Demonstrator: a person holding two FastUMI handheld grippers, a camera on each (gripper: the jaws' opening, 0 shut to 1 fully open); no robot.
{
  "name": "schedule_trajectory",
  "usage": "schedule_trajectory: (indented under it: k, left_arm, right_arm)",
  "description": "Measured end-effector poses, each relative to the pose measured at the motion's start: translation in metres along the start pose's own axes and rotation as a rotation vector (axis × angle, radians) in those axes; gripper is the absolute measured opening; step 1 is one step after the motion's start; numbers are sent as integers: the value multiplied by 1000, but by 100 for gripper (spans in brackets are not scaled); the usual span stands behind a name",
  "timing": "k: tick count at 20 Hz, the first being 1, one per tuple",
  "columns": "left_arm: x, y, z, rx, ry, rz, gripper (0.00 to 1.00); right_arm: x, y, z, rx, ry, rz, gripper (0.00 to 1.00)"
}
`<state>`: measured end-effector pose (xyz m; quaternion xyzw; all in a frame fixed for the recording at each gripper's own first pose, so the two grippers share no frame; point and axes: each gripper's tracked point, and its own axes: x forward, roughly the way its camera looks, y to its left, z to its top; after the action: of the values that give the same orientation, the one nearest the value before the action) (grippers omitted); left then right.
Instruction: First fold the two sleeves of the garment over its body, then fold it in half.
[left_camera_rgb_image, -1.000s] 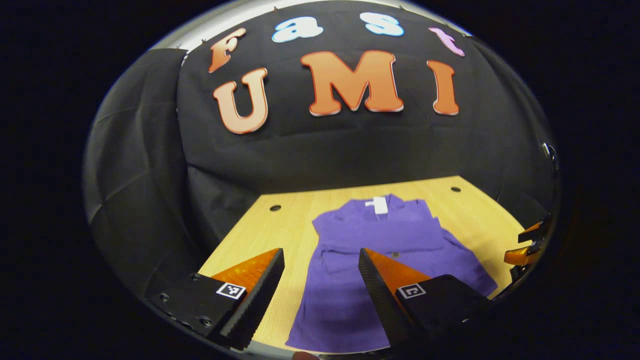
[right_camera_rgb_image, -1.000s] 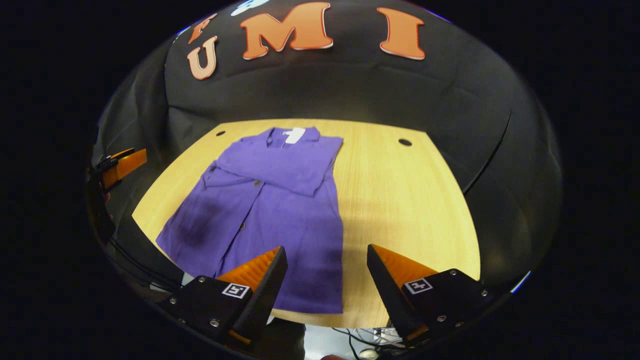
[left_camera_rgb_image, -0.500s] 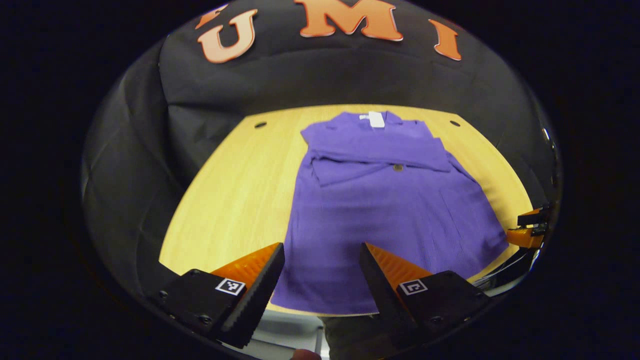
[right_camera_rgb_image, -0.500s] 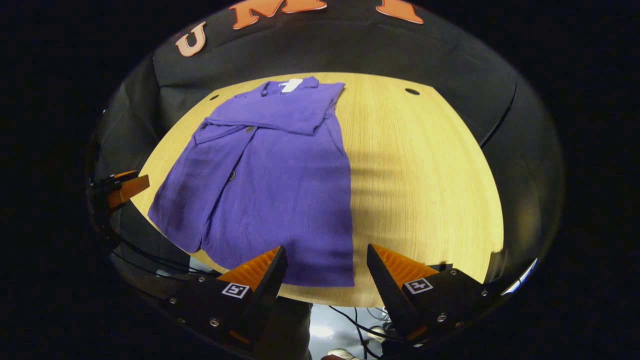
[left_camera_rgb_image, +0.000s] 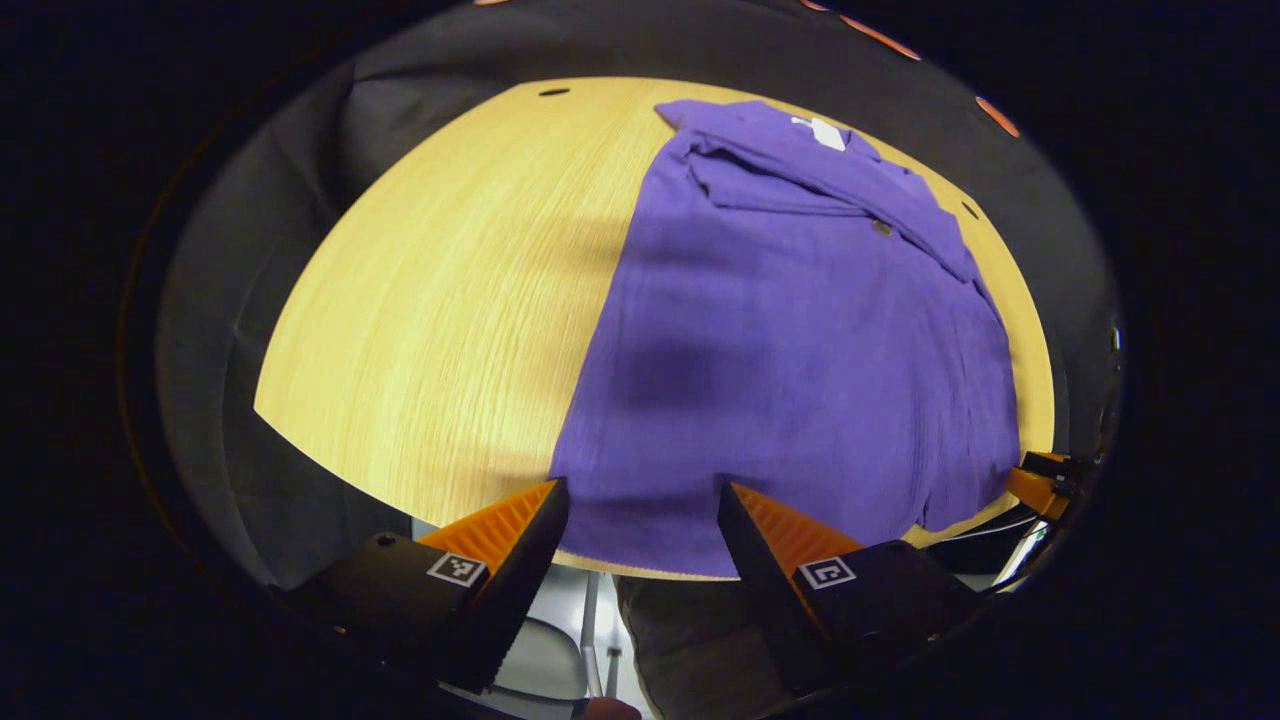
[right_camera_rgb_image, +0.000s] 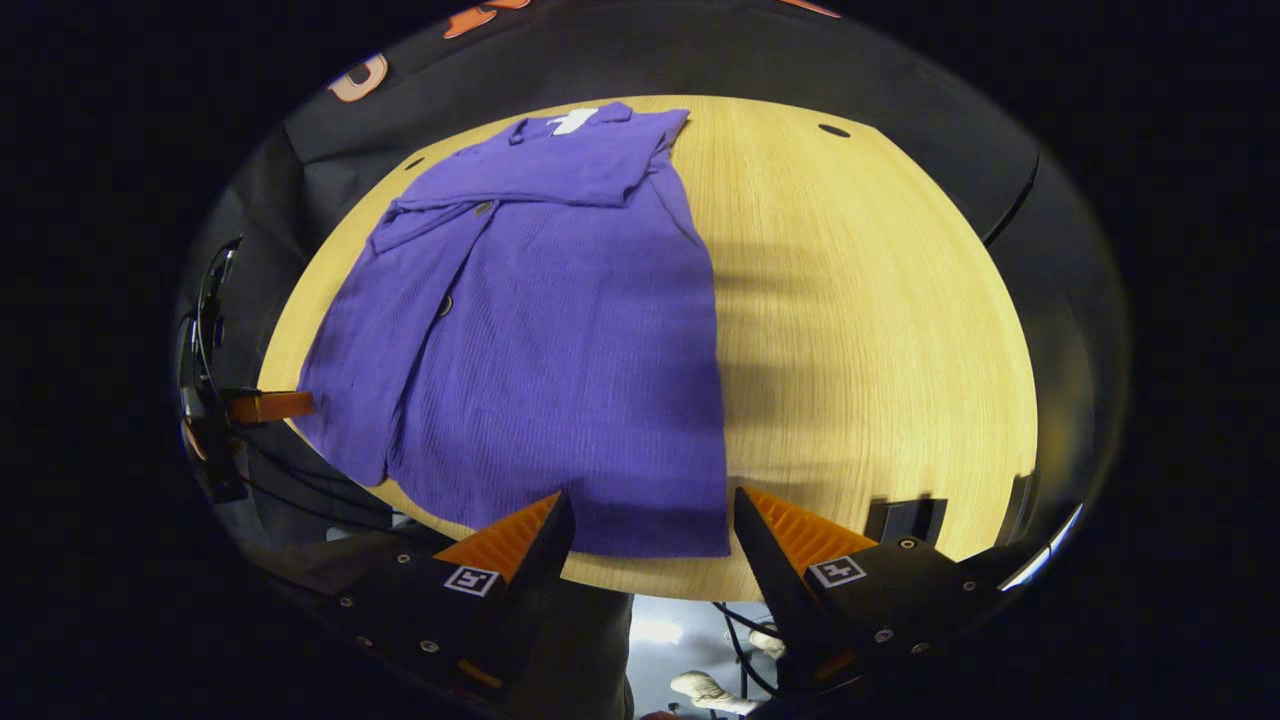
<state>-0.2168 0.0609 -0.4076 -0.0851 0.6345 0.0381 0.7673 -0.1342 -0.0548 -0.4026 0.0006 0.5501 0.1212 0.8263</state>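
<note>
- Our left gripper (left_camera_rgb_image: 634, 500) has its fingers wide apart and holds nothing; it hangs over the near edge of the tabletop (left_camera_rgb_image: 440, 300), just above the near-left corner of the hem.
- The purple garment (left_camera_rgb_image: 790, 330) lies flat on the tabletop, collar toward the far edge and hem along the near edge, with both sleeves already laid across the chest. We judge that the fold in half is the step to do now.
- To do it well, we should bring each gripper down onto its own hem corner and take all the layers of cloth between the fingers, not only the top one.
- Our right gripper (right_camera_rgb_image: 650, 515) is also wide open and empty, above the near-right corner of the hem in the right gripper view.
- Then we should lift both corners together at the same height and carry them toward the collar, so the folded sleeves do not slide out and the edges meet evenly.
</note>
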Motion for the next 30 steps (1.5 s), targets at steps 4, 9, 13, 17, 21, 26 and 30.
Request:
schedule_trajectory:
  k: [4, 9, 13, 17, 21, 26, 30]
  left_arm:
    - [-2, 11, 1, 23, 16, 8, 97]
    - [2, 26, -1, 48, 51, 37, 98]
    - [5, 27, -8, 52, 89, 21, 98]
    - [6, 21, -8, 96, 126, 33, 99]
    - [10, 8, -11, 103, 182, 17, 73]
    - [9, -8, -10, 97, 226, -54, 16]
    - [-4, -9, 3, 108, 220, -95, 10]
  right_arm:
    - [2, 0, -8, -4, 32, -3, 97]
    - [6, 4, -11, 17, 56, 8, 97]
    - [7, 6, -14, 0, 78, 2, 98]
    - [7, 4, -19, -21, 112, -11, 99]
    - [10, 15, -17, 50, 133, 19, 68]
    - [13, 37, -5, 121, 133, 82, 20]
    - [5, 49, 14, 182, 111, 160, 6]
